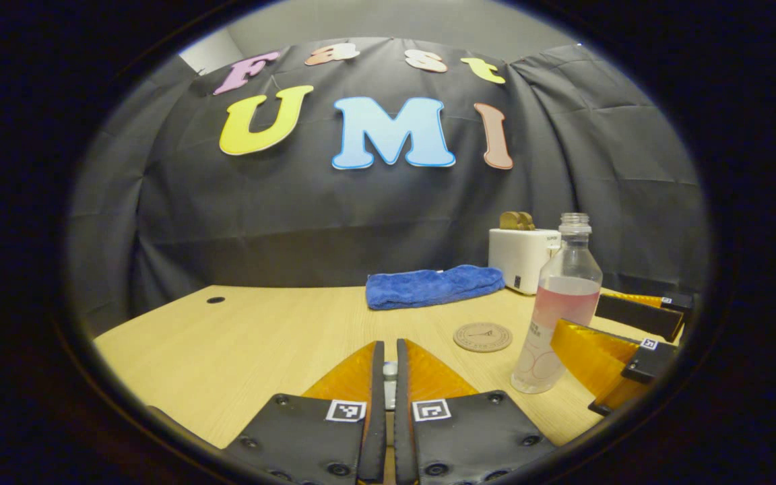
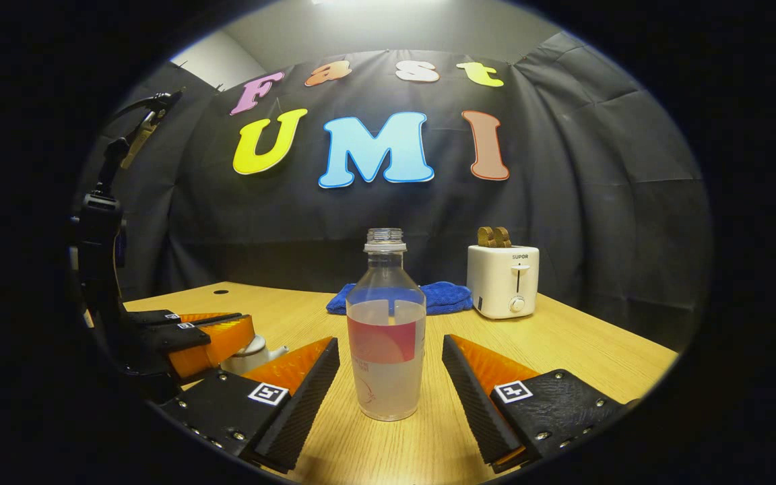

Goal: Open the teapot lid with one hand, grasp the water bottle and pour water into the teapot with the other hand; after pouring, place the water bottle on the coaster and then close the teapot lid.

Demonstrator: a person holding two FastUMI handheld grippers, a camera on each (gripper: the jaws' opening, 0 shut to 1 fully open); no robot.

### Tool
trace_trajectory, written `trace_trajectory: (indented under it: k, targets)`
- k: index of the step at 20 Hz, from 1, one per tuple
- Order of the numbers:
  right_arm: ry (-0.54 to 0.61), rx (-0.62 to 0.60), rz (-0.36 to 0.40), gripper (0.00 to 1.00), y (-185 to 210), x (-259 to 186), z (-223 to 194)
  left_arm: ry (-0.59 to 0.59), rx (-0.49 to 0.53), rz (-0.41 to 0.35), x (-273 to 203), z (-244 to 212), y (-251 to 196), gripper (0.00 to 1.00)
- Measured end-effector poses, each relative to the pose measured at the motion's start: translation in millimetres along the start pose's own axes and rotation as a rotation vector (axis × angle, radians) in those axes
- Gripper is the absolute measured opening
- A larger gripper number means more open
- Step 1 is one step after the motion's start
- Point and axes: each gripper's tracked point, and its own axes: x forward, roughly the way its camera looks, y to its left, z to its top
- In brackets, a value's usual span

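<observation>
A clear, uncapped water bottle (image 2: pixel 386 337) holding some water stands upright on the wooden table (image 2: pixel 583 350). My right gripper (image 2: pixel 389 342) is open, with one finger on each side of the bottle and a gap to each. The white teapot (image 2: pixel 254 353) sits at the left, its spout pointing right, partly under my left gripper (image 2: pixel 243 322). In the left gripper view my left gripper (image 1: pixel 389 345) is nearly closed on a small white piece, the teapot lid knob (image 1: pixel 390 385). The round coaster (image 1: pixel 482 337) lies left of the bottle (image 1: pixel 563 303). My right gripper (image 1: pixel 576 316) flanks the bottle there.
A folded blue towel (image 1: pixel 435 286) lies behind the coaster. A white toaster (image 2: pixel 502 279) with bread in it stands at the back right. A small dark hole (image 1: pixel 215 300) marks the table's far left. The black cloth wall closes the back.
</observation>
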Motion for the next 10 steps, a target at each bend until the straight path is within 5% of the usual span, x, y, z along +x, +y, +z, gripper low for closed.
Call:
trace_trajectory:
  k: [10]
  targets:
    - [0.076, 0.017, 0.038, 0.95, 3.9, 8.3, -9.8, -0.062, -0.103, -0.052, -6.7, 31.5, 16.6, 0.12]
